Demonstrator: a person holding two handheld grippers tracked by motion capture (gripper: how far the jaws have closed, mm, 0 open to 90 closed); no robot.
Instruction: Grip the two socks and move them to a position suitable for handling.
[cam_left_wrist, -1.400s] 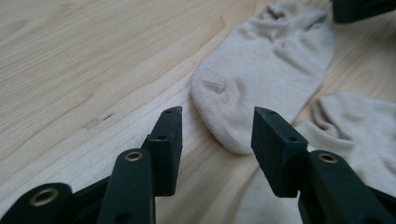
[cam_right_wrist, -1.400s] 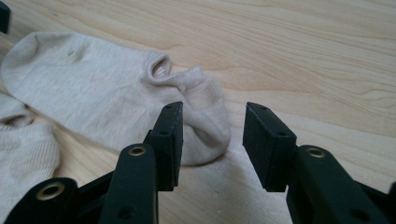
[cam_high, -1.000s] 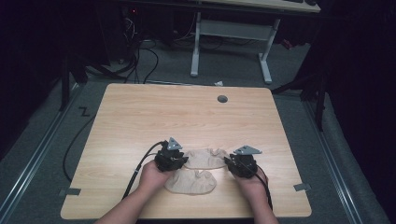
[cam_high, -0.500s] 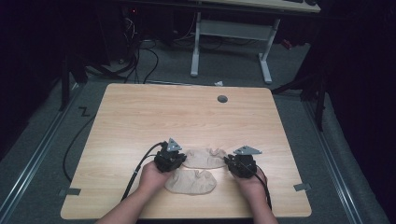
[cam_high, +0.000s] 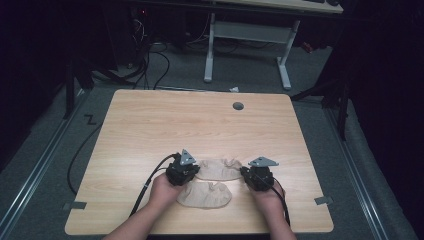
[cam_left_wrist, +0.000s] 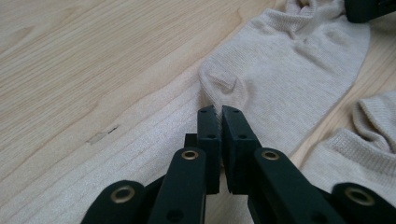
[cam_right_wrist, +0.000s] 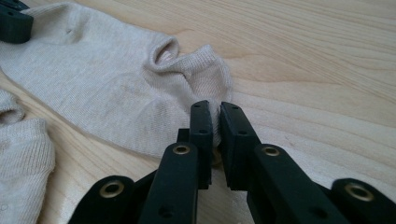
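Observation:
Two beige ankle socks lie on the wooden table (cam_high: 150, 125) near its front edge. The far sock (cam_high: 220, 169) stretches flat between my two grippers. My left gripper (cam_high: 192, 172) is shut on its left end, where the fabric (cam_left_wrist: 280, 60) puckers at the jaw tips (cam_left_wrist: 219, 111). My right gripper (cam_high: 246, 175) is shut on the cuff end (cam_right_wrist: 187, 60), with knit pinched between the jaws (cam_right_wrist: 213, 108). The near sock (cam_high: 205, 195) rests loose just in front, between the person's hands, and shows beside the jaws in both gripper views (cam_left_wrist: 364, 140) (cam_right_wrist: 23, 154).
A round cable hole (cam_high: 238, 106) sits near the table's far edge. Cables trail from both grippers over the front edge. Beyond the table stand a white desk frame (cam_high: 245, 35) and floor cables (cam_high: 150, 55) in the dark.

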